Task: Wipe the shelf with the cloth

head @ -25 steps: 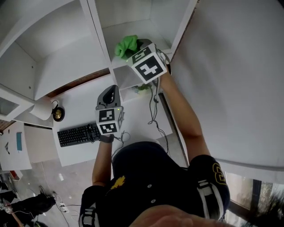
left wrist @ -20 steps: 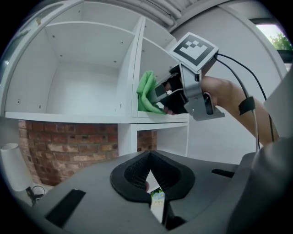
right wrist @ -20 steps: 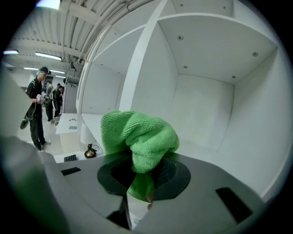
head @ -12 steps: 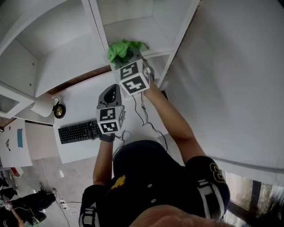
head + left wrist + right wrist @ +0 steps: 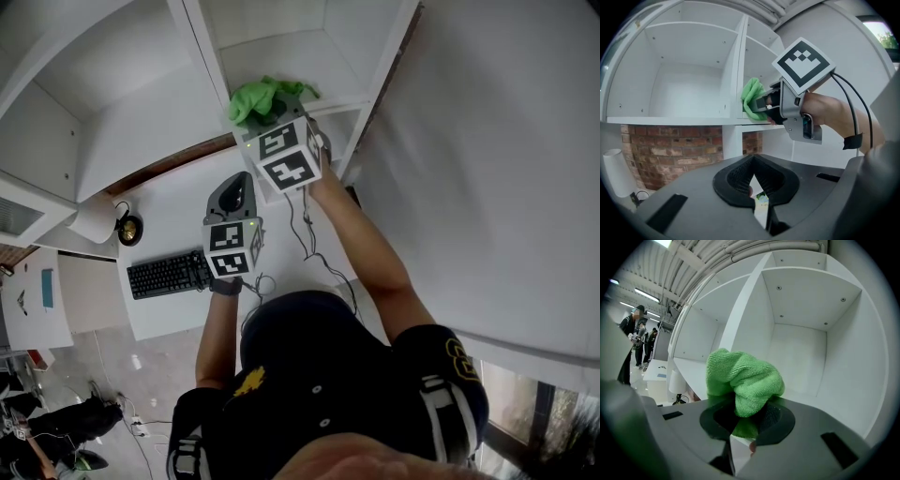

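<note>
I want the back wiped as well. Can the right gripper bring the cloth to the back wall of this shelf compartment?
Probably yes. The right gripper holds the cloth at the open front of the compartment, and nothing stands between it and the back wall.

- Right bay of the shelf (image 5: 801, 357): open to the back wall behind the cloth (image 5: 743, 378), which the right hand-held gripper (image 5: 740, 430) clamps near the front edge.
- The upright divider (image 5: 733, 70) beside it bars any sideways pass.
- The left bay (image 5: 684, 89) stands wide open.
</note>
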Demonstrator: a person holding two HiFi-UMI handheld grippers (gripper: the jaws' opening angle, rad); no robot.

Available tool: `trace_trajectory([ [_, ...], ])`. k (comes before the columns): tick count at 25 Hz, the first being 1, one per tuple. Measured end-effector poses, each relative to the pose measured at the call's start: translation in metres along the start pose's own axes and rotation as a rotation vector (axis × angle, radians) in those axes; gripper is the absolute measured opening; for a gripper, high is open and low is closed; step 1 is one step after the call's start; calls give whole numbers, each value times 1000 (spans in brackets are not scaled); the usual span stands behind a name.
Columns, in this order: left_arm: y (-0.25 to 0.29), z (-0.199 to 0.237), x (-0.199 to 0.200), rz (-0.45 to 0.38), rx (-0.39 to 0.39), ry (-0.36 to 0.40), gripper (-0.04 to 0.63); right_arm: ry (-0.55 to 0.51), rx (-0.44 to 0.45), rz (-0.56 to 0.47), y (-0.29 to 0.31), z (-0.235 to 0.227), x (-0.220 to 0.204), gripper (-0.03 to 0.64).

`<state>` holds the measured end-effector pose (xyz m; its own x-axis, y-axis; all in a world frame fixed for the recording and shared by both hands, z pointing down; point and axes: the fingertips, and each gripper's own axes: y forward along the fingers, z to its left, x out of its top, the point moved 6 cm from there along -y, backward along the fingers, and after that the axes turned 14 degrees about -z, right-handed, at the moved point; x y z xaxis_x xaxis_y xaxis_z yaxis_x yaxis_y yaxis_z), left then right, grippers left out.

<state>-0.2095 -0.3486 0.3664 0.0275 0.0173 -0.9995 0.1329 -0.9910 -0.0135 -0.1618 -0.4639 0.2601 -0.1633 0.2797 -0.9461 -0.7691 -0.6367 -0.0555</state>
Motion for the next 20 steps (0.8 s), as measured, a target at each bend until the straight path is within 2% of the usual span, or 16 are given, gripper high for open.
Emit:
trace_trajectory([
  [14,10,-18,-5,12,-44,3,18,50,-134,1,-28,-71,-25,64],
  [20,14,-23,-3,2,-47,4,18,57,-201,-37,-43,-102,-38,64],
])
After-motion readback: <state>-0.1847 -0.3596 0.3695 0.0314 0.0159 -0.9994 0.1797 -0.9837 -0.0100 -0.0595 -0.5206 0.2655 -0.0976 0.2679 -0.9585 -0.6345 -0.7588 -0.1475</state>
